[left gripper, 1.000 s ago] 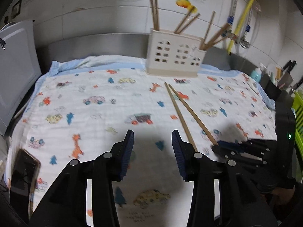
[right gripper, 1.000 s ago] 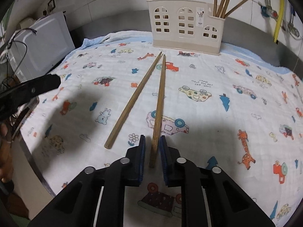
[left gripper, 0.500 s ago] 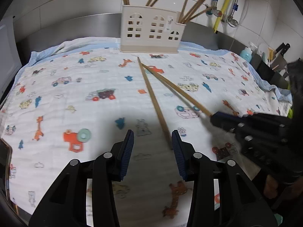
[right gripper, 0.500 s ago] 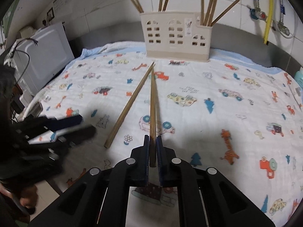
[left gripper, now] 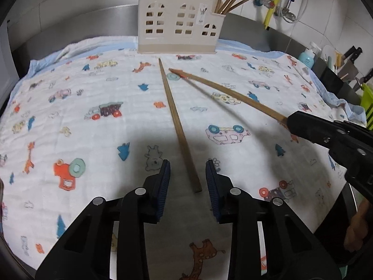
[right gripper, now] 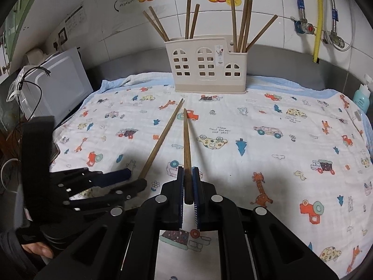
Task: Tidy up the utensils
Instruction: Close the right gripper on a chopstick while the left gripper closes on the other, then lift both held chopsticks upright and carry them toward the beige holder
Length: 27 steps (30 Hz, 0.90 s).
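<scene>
Chopstick [left gripper: 178,126] light, stiff, slim; near end, 6 o'clock, between closing left gripper [left gripper: 187,182] jaws; right gripper [right gripper: 187,186] clamps second chopstick [right gripper: 186,144].

A white muslin cloth [right gripper: 268,154] with a pale blue border is showing a printed pattern of orange, blue and yellow cars, trucks, giraffes and trees. The cream plastic utensil holder [right gripper: 205,70] is showing window-shaped cut-outs. The brown wooden chopsticks [right gripper: 242,23] are showing plain, unpatterned surfaces.
</scene>
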Each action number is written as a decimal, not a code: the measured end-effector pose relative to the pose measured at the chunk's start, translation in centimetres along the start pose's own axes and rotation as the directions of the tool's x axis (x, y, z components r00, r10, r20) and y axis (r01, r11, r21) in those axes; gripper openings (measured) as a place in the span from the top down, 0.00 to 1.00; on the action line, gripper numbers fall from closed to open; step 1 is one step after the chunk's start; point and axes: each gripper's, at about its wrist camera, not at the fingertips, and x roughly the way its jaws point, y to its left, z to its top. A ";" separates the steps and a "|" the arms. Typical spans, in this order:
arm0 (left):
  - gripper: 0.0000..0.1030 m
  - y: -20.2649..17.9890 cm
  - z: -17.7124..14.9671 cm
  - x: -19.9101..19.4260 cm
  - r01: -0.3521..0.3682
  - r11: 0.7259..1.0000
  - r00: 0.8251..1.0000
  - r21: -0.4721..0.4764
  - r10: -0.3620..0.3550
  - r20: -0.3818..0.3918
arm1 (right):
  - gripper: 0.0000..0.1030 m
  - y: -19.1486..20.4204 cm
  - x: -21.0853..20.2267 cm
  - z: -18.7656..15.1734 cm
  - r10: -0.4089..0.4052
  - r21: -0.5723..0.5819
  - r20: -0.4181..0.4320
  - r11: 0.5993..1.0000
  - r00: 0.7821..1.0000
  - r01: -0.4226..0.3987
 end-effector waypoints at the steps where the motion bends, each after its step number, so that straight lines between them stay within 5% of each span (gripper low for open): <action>1: 0.72 -0.1 0.0 0.1 -0.006 1.000 1.000 0.001 0.006 0.003 | 0.93 0.1 -0.1 0.0 -0.002 -0.003 0.001 1.000 1.000 0.002; 7: 0.93 0.1 0.2 0.3 -0.062 0.998 0.998 0.015 0.062 -0.002 | 0.93 0.0 -0.2 -0.2 -0.002 0.005 0.004 1.000 1.000 0.002; 27: 0.94 1.7 0.8 -1.5 0.008 1.000 1.000 -0.026 -0.007 0.019 | 0.93 0.0 -2.7 2.5 -0.005 -0.017 0.075 1.000 0.997 0.006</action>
